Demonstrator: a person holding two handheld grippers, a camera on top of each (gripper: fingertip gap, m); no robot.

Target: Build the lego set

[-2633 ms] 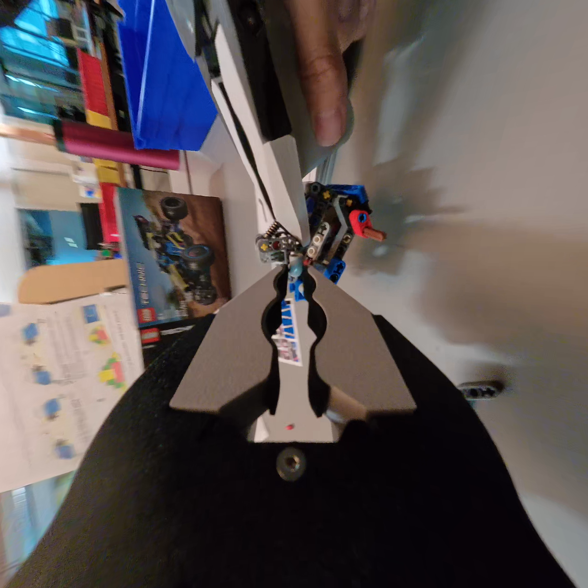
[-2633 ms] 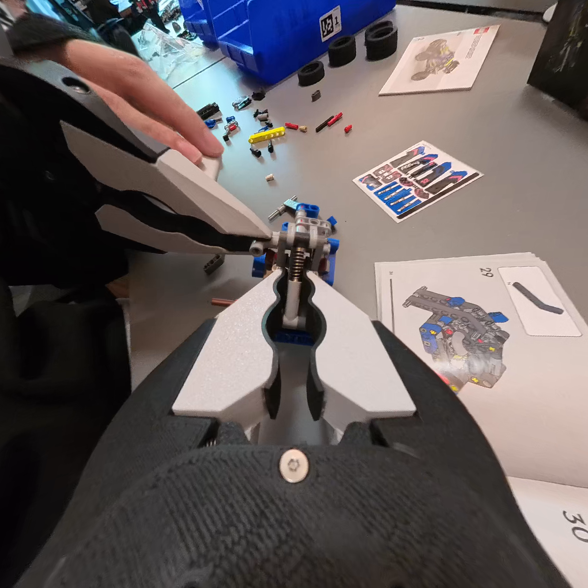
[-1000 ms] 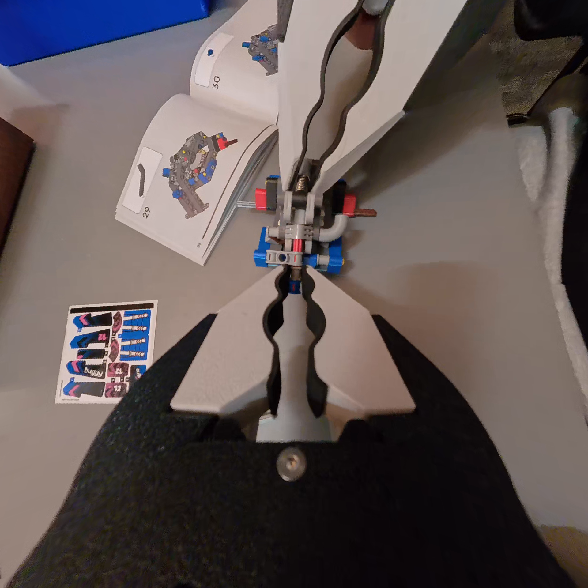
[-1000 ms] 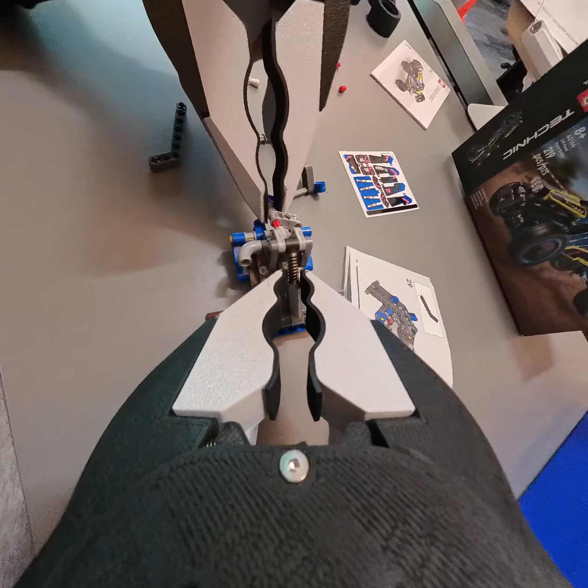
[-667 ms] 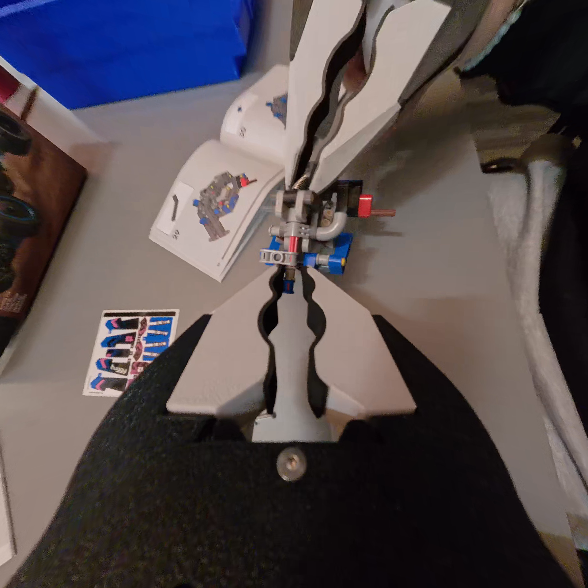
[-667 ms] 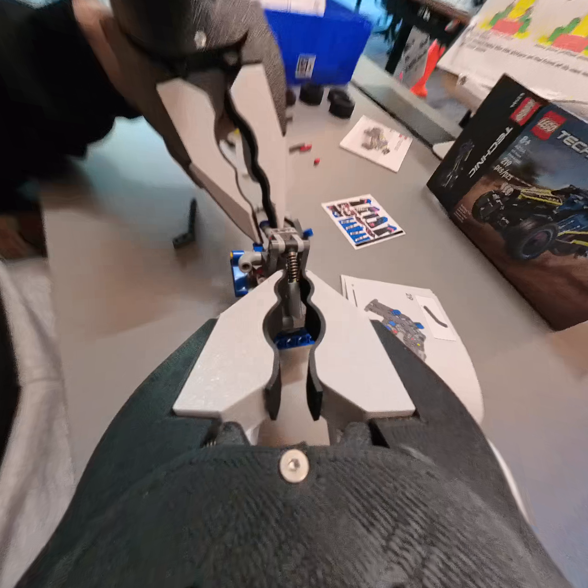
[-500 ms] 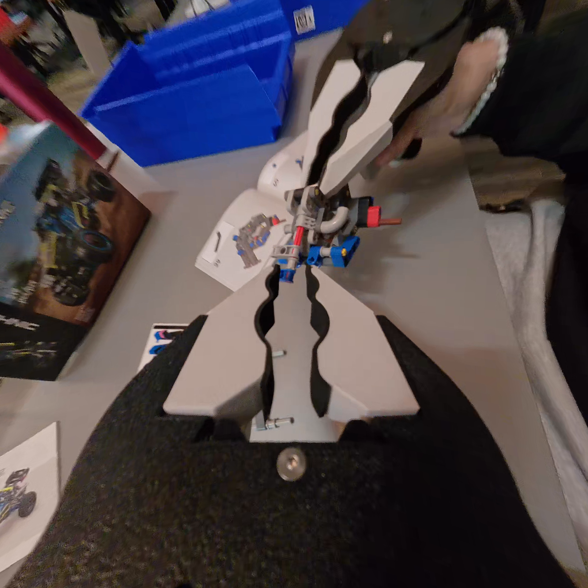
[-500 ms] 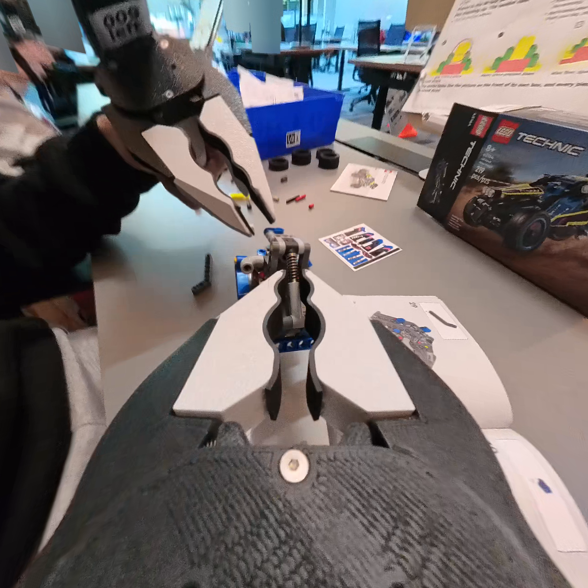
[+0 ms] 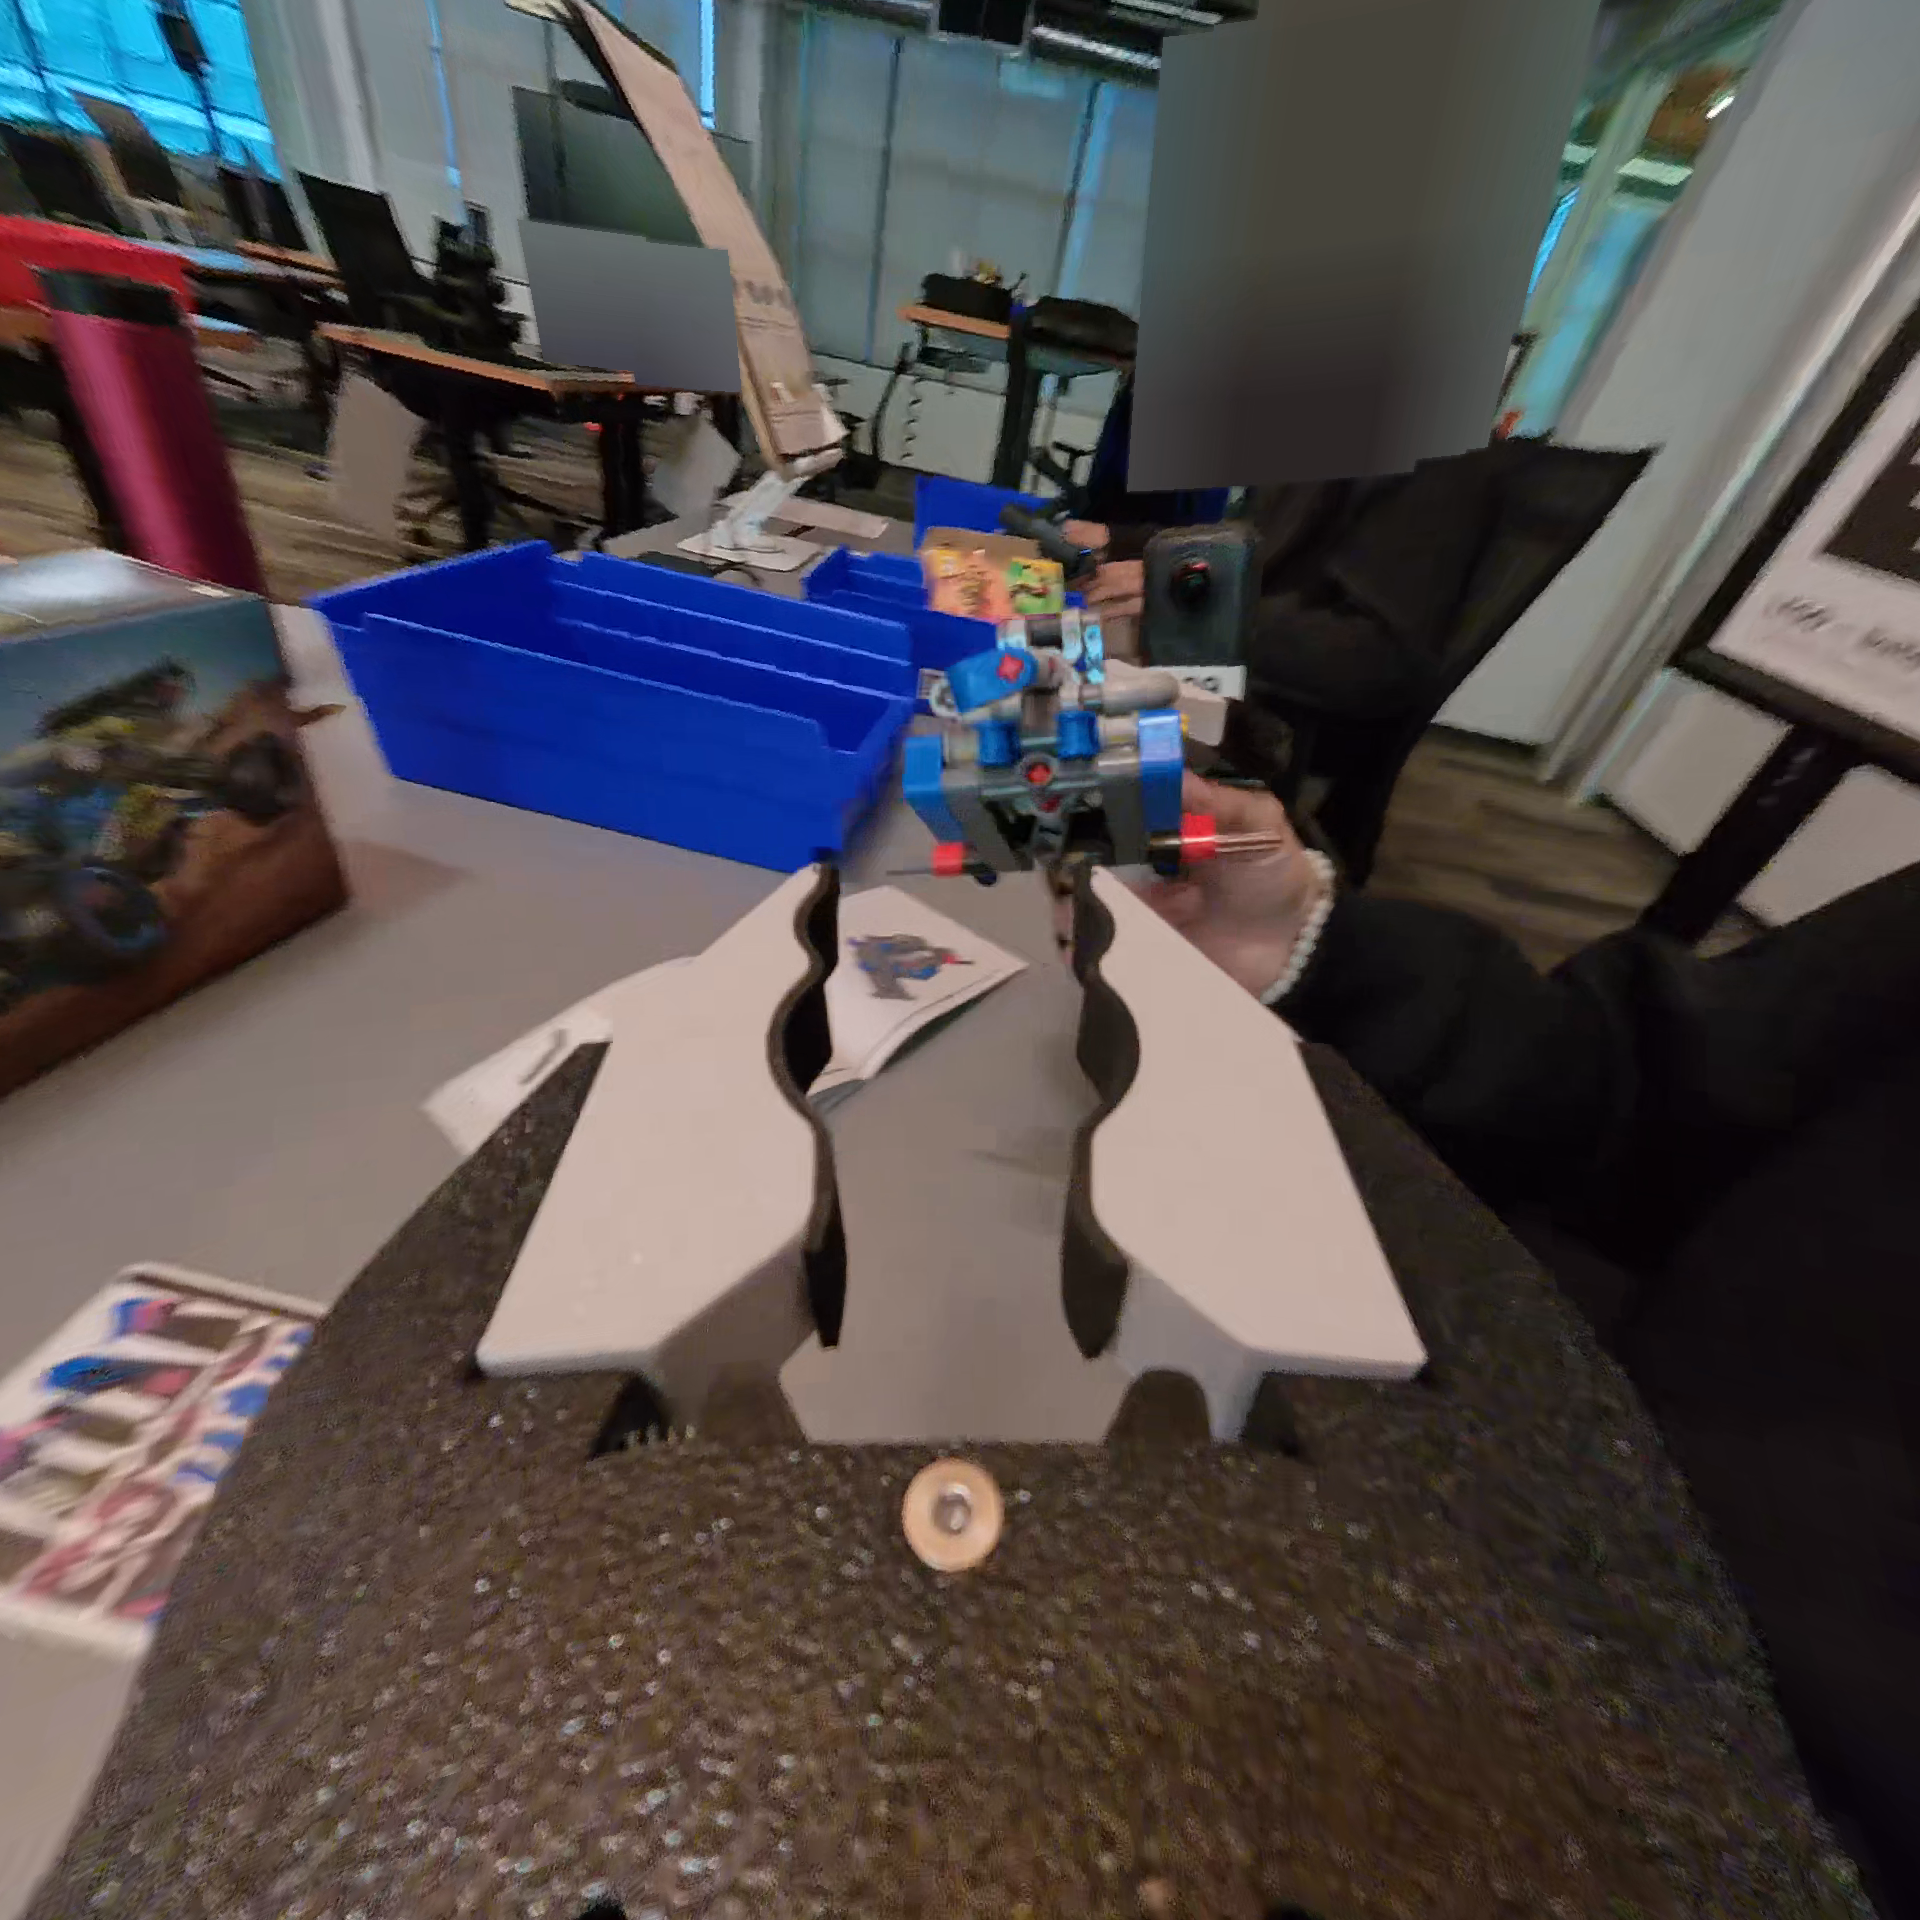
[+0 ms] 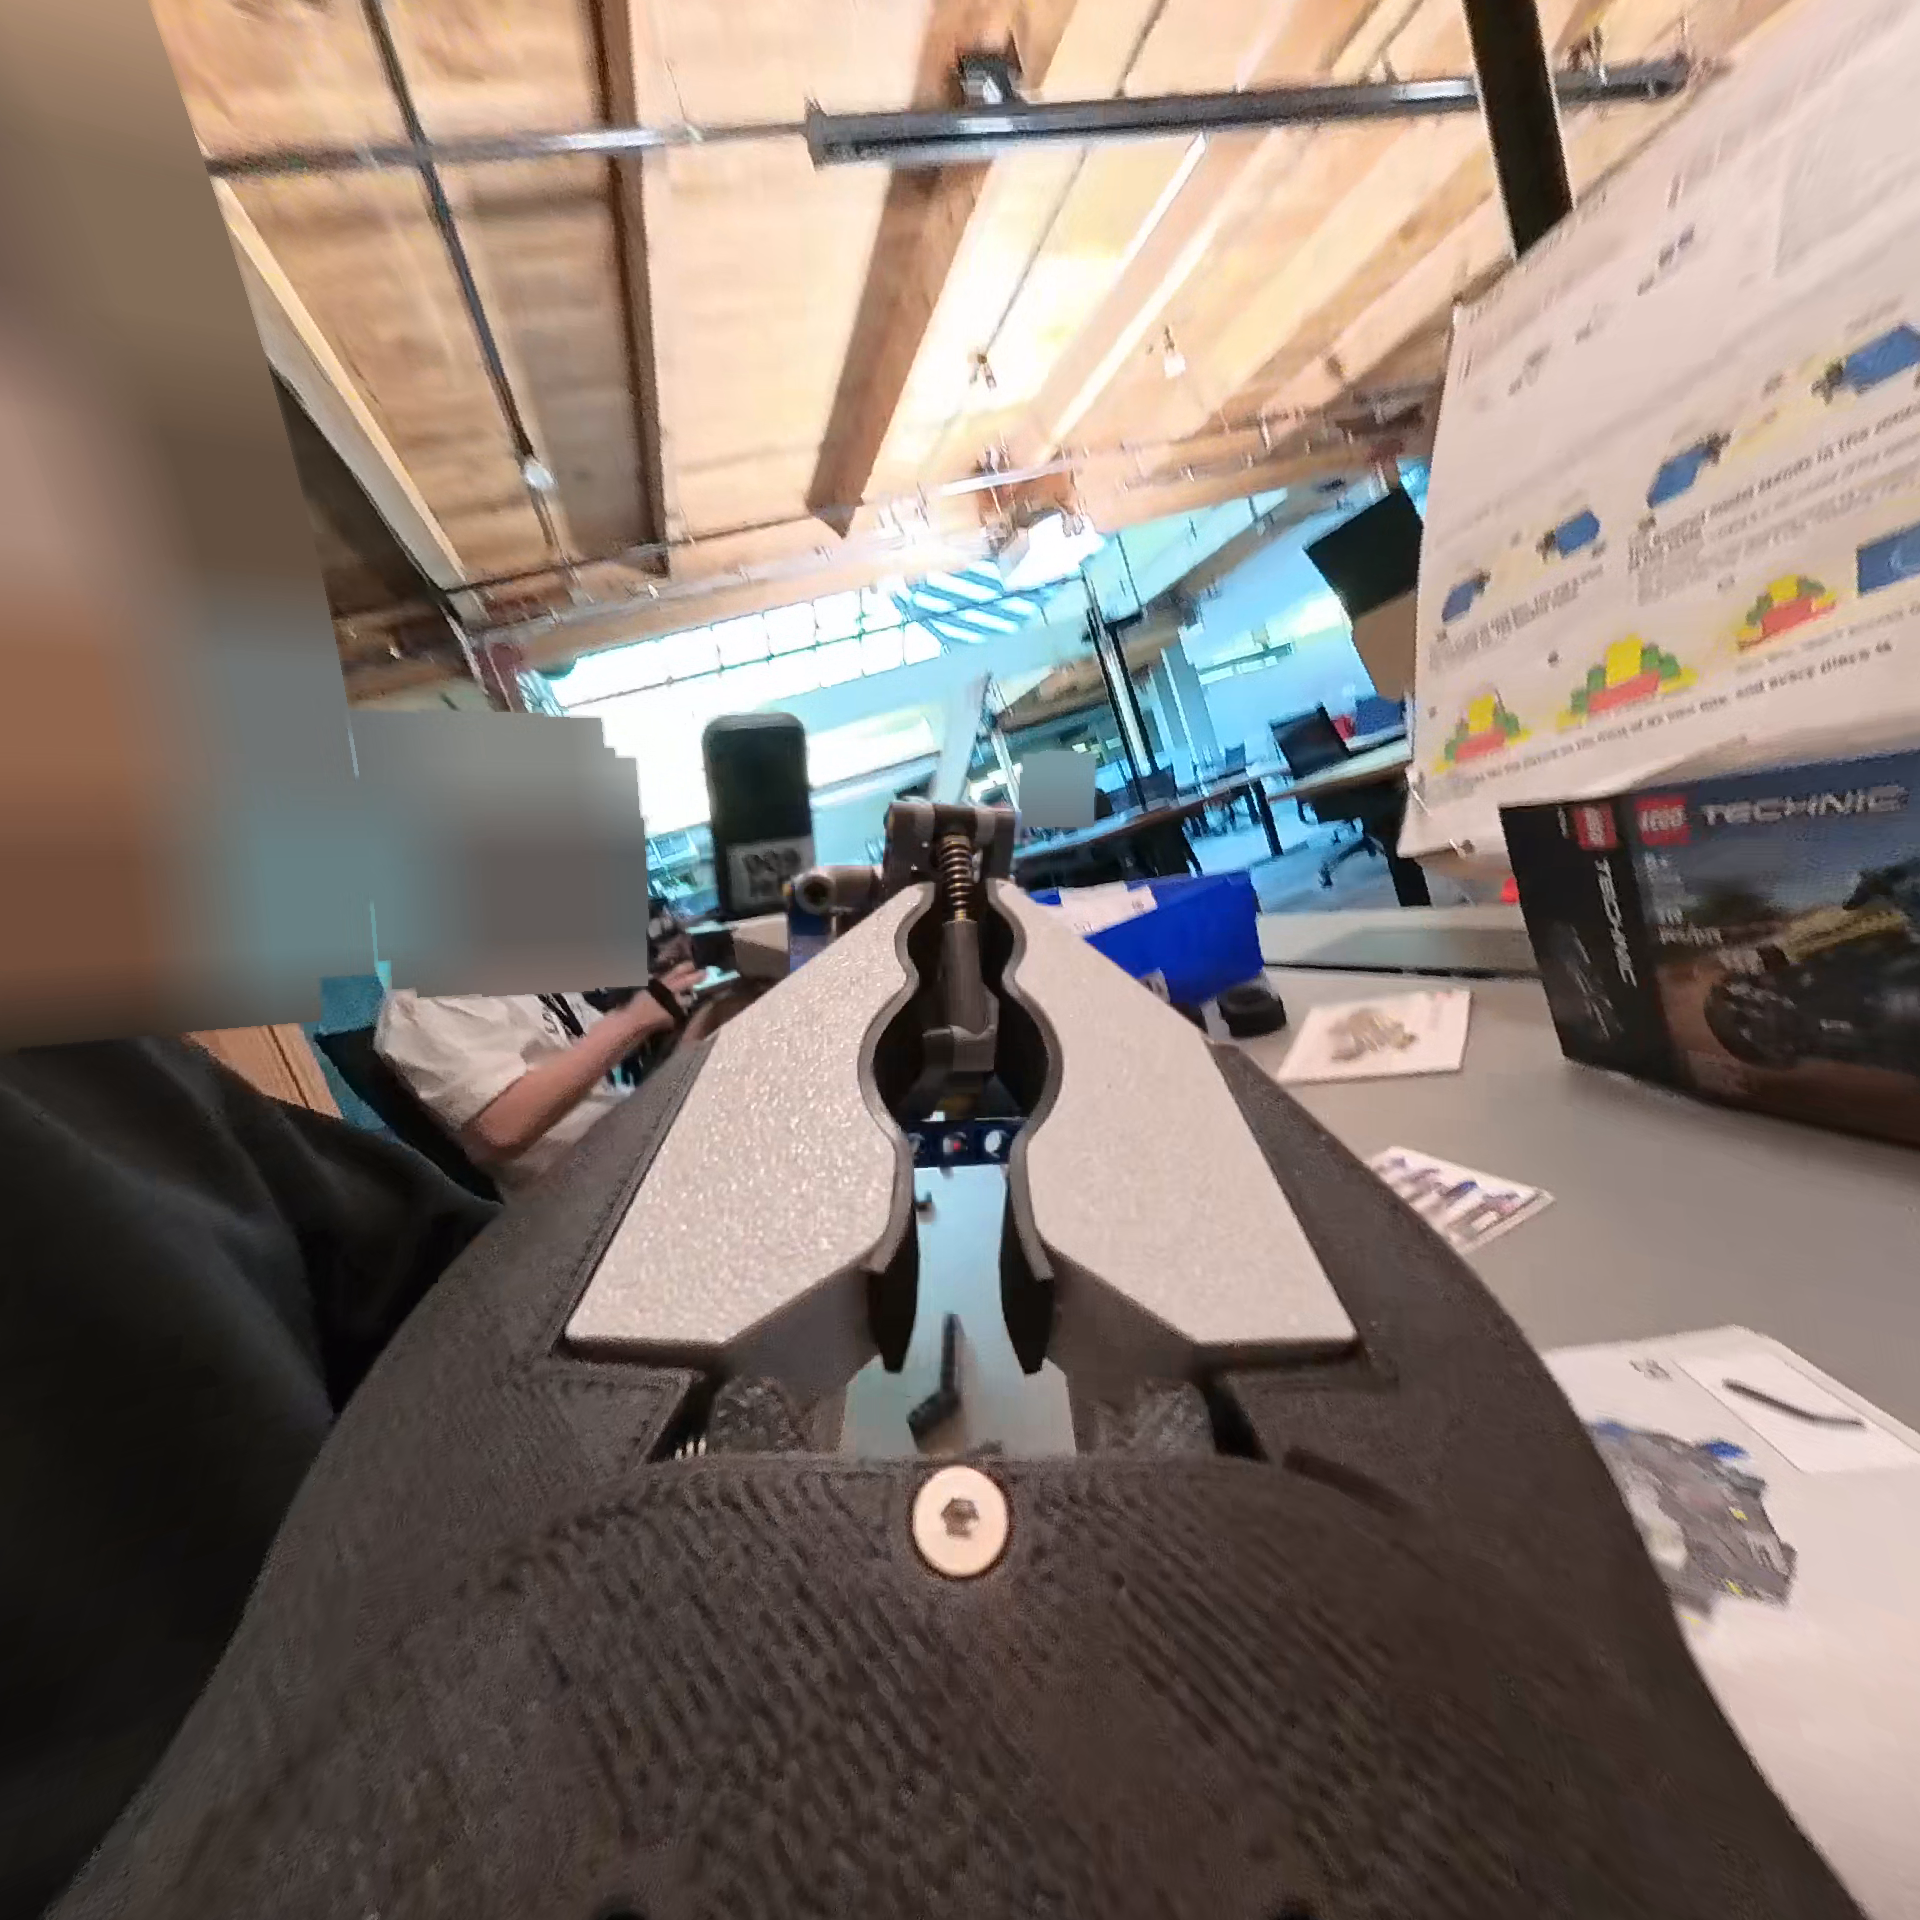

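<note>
Two grippers, one model: my right gripper (image 10: 951, 904) is clamped on the half-built lego assembly (image 10: 951, 894) and holds it up off the grey table (image 10: 1662, 1226), while my left gripper (image 9: 951, 894) stands with its jaws apart and empty, just short of the assembly (image 9: 1044, 764). I judge this an inspection pause between steps; next I need a new piece, checked against the open instruction booklet (image 10: 1766, 1538). Only the left view shows the assembly's blue and red underside and the blue bins (image 9: 623, 707); only the right view shows its spring and the set box (image 10: 1725, 925).
</note>
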